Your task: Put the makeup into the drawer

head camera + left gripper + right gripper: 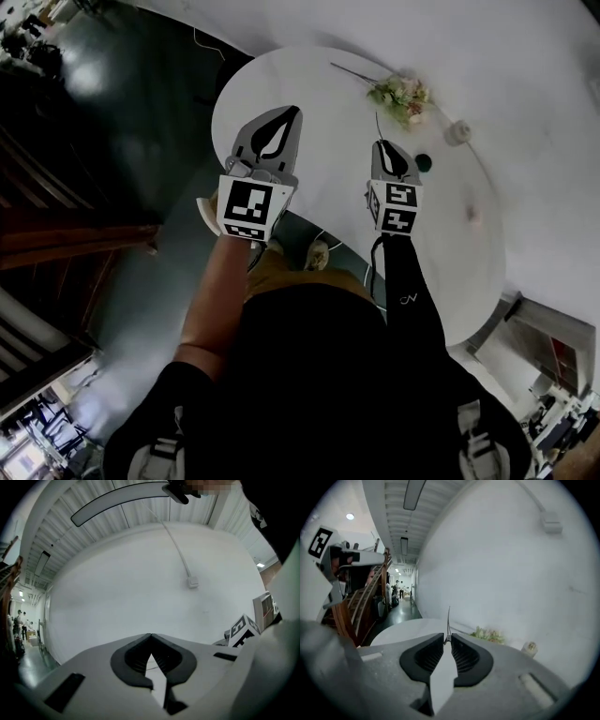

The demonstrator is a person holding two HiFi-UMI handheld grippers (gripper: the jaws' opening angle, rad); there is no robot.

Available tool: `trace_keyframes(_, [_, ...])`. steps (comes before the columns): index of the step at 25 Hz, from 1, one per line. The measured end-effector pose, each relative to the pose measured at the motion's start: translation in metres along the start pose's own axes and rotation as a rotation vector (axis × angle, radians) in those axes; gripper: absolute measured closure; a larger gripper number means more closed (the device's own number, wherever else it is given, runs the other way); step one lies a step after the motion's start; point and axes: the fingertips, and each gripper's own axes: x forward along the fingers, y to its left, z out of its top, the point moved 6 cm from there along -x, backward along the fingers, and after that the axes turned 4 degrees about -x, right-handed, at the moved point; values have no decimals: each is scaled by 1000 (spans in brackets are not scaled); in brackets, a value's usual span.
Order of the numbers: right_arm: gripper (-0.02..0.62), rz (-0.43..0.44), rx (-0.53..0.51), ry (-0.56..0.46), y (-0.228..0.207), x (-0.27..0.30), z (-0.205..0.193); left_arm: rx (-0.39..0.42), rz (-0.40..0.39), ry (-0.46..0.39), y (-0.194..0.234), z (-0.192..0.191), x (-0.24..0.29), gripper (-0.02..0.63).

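My right gripper [380,143] hovers over the round white table [281,80]. It is shut on a thin dark stick [378,125], which pokes straight up past the fingertips. In the right gripper view the stick [449,619] stands pinched between the tips of my right gripper [448,639]. My left gripper [292,111] is held beside it on the left, shut with nothing in it. In the left gripper view its tips [151,635] meet in front of a bare white wall. No drawer shows in any view.
On the table's far side lie a small bunch of pale flowers [403,94], a little white jar [457,131], a dark round lid [424,162] and a small pinkish item [473,214]. A grey box-like unit [553,342] stands at the lower right. A dark wooden staircase [356,606] is on the left.
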Motion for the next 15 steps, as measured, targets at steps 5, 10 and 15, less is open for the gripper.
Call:
trace_keyframes(5, [538,-51,-3,-135,-13,-35,40,-2,-44,-37,-12,10,9,598])
trace_keyframes(10, [538,-71,12,-248,-21,-60,62,0,-52,-43,-20,11,17,599])
trace_keyframes(15, [538,-23,2,-230,-5,-55,57,8,-43,-23,-20,3,10,599])
